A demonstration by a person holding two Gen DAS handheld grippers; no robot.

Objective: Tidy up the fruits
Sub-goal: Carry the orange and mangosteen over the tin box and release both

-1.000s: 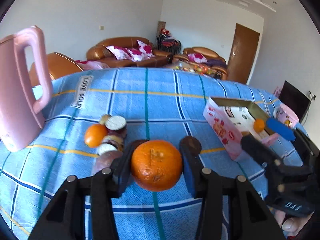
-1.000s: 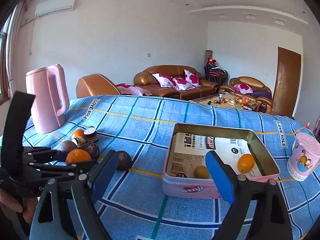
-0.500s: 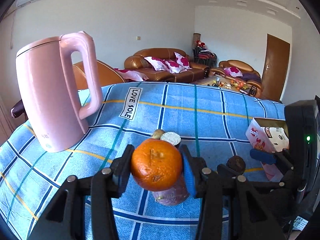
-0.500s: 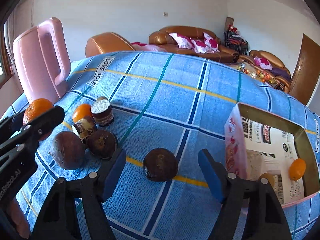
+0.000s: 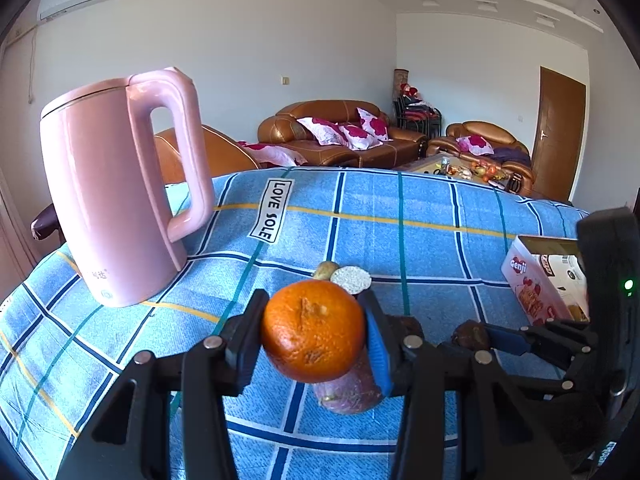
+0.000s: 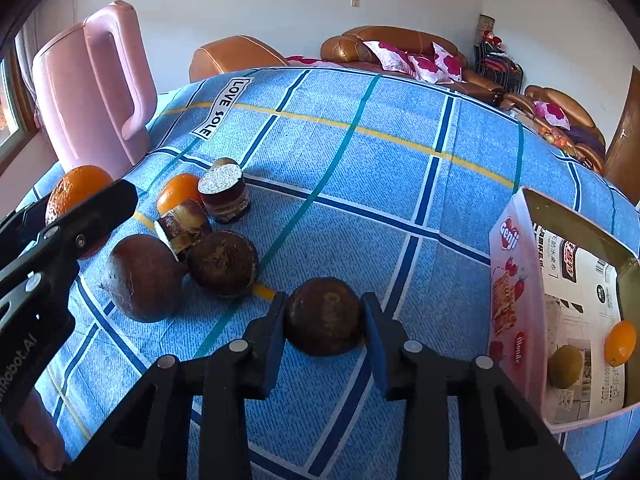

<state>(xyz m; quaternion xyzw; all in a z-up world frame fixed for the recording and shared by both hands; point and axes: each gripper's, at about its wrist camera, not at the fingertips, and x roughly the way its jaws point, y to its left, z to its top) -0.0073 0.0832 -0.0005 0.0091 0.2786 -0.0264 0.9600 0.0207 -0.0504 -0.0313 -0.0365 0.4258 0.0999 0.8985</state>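
Left gripper (image 5: 314,330): I am pinching the orange (image 5: 313,330) between both pads, holding it up above the blue checked cloth (image 5: 360,220).
Right gripper (image 6: 324,322): my jaws are closing on the dark brown round fruit (image 6: 325,322), which is sitting on the cloth; both pads are already lying against its sides.
Fruit pile: a big reddish-brown fruit (image 6: 142,278), another brown fruit (image 6: 222,263), a cut piece (image 6: 183,229), a small orange (image 6: 179,196) and a dark cut chunk with a pale top (image 6: 225,192) are crowding together to the left of my right gripper (several are touching one another).
Tin (image 6: 514,280): the pink open tin is standing to the right on the cloth, and a small orange fruit (image 6: 620,343) and a greenish fruit (image 6: 565,366) are lying inside it on printed paper.
Kettle (image 5: 120,184): the pink kettle is standing upright at the far left of the cloth, well apart from the tin.
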